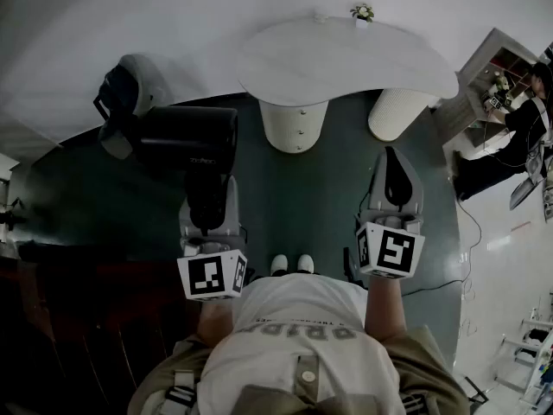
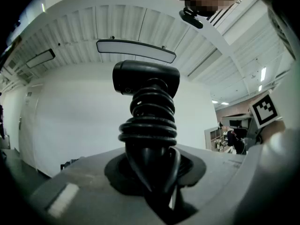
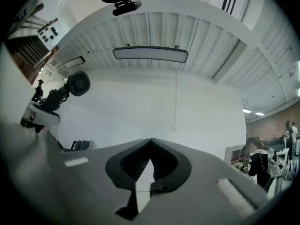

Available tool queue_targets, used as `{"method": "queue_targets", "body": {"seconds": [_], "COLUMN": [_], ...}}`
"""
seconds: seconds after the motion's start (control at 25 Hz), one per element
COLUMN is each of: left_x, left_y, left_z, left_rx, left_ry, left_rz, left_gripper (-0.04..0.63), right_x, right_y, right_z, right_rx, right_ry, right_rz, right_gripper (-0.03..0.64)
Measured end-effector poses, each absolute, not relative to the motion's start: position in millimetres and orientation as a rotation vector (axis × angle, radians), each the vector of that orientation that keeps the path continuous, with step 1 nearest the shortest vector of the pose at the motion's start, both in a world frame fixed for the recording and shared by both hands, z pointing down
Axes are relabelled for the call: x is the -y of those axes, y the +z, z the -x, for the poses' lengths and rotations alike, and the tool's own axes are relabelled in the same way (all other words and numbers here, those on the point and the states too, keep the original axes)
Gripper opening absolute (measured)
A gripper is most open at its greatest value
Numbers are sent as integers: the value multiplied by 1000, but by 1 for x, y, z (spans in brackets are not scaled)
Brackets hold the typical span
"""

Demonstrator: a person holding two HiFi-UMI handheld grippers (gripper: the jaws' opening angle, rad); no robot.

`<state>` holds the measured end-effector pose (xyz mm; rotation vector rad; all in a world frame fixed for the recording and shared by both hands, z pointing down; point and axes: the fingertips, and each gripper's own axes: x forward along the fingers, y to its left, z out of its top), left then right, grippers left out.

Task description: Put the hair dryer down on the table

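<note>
Here, at the left, the left tool [image 1: 207,199] grips the black hair dryer [image 1: 186,141] by its handle, the jaws standing partly apart with the handle and its wound cord pressed between them. The dryer is up in the air over the dark floor [image 1: 315,188], well short of the white bench [image 1: 346,54] at the far middle. At the right, the right tool [image 1: 393,167] has its jaws closed together on nothing.

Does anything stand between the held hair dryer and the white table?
Nothing visible does. The left hand-held gripper holds the hair dryer short of the table; only a small plant sits at its far edge.
</note>
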<state>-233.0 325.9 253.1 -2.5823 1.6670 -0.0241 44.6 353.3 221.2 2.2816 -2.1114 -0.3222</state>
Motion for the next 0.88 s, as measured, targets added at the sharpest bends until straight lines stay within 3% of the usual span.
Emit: {"method": "queue_targets", "body": {"seconds": [0.8, 0.84, 0.88], "left_x": [-325, -324, -324], "left_y": [258, 258, 258], "left_z": [226, 226, 226], "left_rx": [-1673, -1674, -1677], "left_ry": [-51, -53, -54], "left_rz": [2581, 2580, 2578], "left_gripper": [130, 130, 130], "right_x": [-358, -356, -355], "right_y": [219, 220, 221], "right_z": [-62, -62, -62], "right_rx": [2159, 2189, 2214], "right_ry": [-238, -224, -213], "right_rz": [-2356, -2341, -2321], "right_gripper": [4, 88, 236]}}
